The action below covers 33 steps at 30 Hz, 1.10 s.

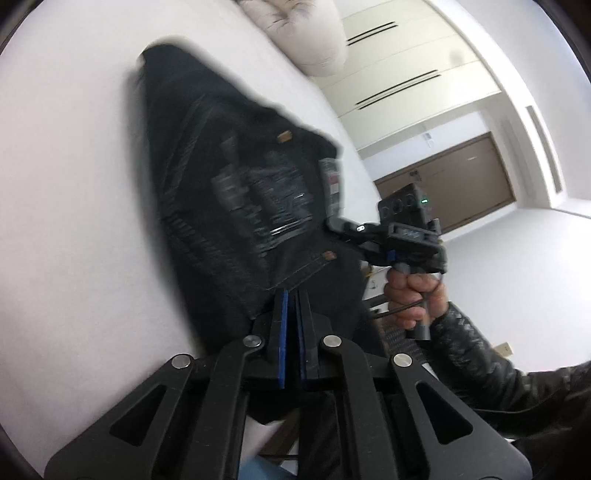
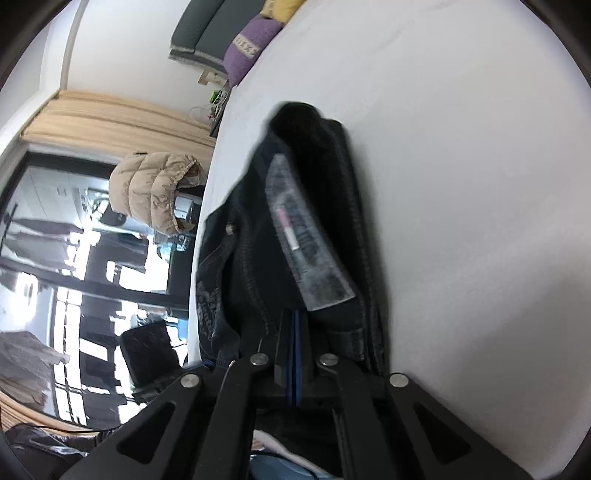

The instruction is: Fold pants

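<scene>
On the white bed surface (image 1: pixel 74 184): one pair of dark denim pants (image 1: pixel 240 206), bunched, waistband end toward the person, printed inner label (image 2: pixel 310 251) showing; far end lies flat on the bedding.

Left gripper (image 1: pixel 291 295): jaws drawn nearly together on a fold of denim at the near edge, cloth between the blue pads.

Right gripper (image 2: pixel 295 317): jaws fully pinched on the waistband just below the label; seen from the left wrist with a hand (image 1: pixel 413 295) around its grip.

Step in hand, judged: raising the waist end by two corners before laying it out. To do well: keep both pinches firm, draw the grippers apart until the waistband is taut, and keep the cloth from twisting.

Surroundings: pale pillow (image 1: pixel 306 33), cabinet doors (image 1: pixel 399 55), tan puffer jacket (image 2: pixel 155 192), purple cushion (image 2: pixel 247 48).
</scene>
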### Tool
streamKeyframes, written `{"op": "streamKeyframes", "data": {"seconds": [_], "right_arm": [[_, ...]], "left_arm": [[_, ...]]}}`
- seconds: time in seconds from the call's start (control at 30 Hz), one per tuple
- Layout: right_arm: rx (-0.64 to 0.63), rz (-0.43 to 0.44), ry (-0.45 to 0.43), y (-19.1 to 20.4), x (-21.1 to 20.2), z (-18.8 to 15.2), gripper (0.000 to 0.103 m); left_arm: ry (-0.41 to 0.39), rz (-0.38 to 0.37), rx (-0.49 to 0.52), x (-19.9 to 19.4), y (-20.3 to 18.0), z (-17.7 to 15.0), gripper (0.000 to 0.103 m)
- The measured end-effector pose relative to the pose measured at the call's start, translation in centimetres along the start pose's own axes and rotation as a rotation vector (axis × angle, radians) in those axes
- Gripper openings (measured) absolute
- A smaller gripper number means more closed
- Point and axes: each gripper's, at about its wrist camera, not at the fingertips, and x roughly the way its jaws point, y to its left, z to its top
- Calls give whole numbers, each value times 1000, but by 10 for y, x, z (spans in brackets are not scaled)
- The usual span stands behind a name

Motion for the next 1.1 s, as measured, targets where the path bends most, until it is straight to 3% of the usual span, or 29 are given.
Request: {"op": "streamKeyframes", "data": {"seconds": [0.13, 0.2, 0.27, 0.33, 0.47, 0.63, 0.73, 0.83, 0.93, 1.0, 1.1], "right_arm": [[-85, 34, -42, 22, -28, 6, 3], [-89, 26, -62, 22, -37, 14, 14], [-83, -69, -72, 19, -44, 26, 58], [-81, -149, -76, 16, -47, 34, 67], [-62, -142, -10, 0, -35, 45, 69], [-36, -109, 22, -10, -17, 56, 68], [-44, -106, 59, -5, -4, 55, 54], [-35, -80, 94, -3, 11, 51, 52], [-13, -61, 93, -6, 13, 51, 52], [-1, -48, 88, -8, 12, 50, 52], [-2, -51, 87, -3, 14, 49, 53]], "left_arm": [[-66, -115, -23, -17, -6, 20, 5], [-80, -126, -83, -14, 9, 32, 5], [-92, -81, -126, -11, 23, 41, 5], [-116, -60, -172, -14, 36, 46, 5], [-153, -25, -228, -24, 56, 47, 6], [-118, 0, -235, -11, 57, 52, 6], [-108, -4, -236, -3, 53, 56, 7], [-101, -23, -244, -2, 58, 63, 12], [-92, -54, -231, -6, 54, 66, 34], [-99, -119, -217, -8, 49, 68, 80], [-68, -112, -173, -1, 43, 72, 87]]}}
